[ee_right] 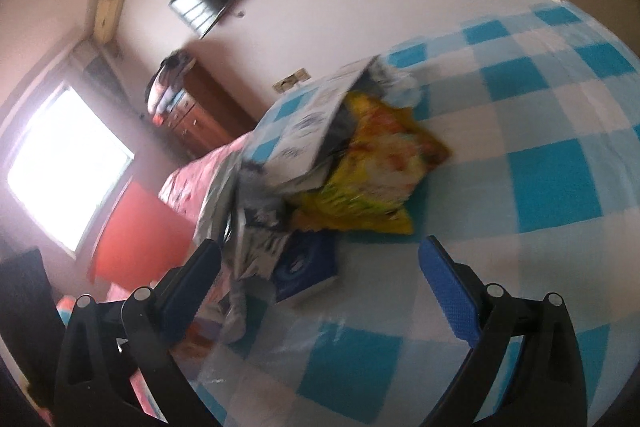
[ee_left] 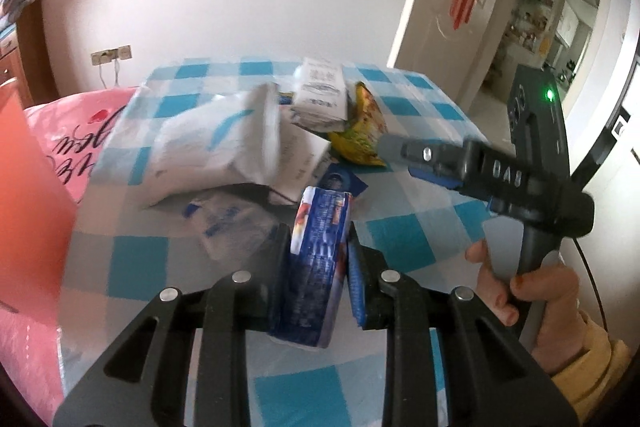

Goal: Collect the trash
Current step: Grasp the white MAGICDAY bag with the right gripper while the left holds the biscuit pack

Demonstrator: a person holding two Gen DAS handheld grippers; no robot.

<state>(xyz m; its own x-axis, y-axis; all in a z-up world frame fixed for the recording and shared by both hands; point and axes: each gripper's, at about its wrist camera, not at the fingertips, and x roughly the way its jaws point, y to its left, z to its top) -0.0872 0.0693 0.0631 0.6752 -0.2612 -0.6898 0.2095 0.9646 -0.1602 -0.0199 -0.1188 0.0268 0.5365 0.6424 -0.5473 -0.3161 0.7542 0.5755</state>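
The left gripper (ee_left: 320,259) clamps its fingers (ee_left: 356,283) on a flattened blue carton (ee_left: 316,263), lifted above the blue-checked counter (ee_left: 404,243). The right gripper (ee_right: 320,267) hovers with fingers (ee_right: 444,291) spread wide, gripping nothing, over the trash pile: a yellow snack bag (ee_right: 372,167), a small blue packet (ee_right: 304,267) and a white mailer bag (ee_left: 208,147).
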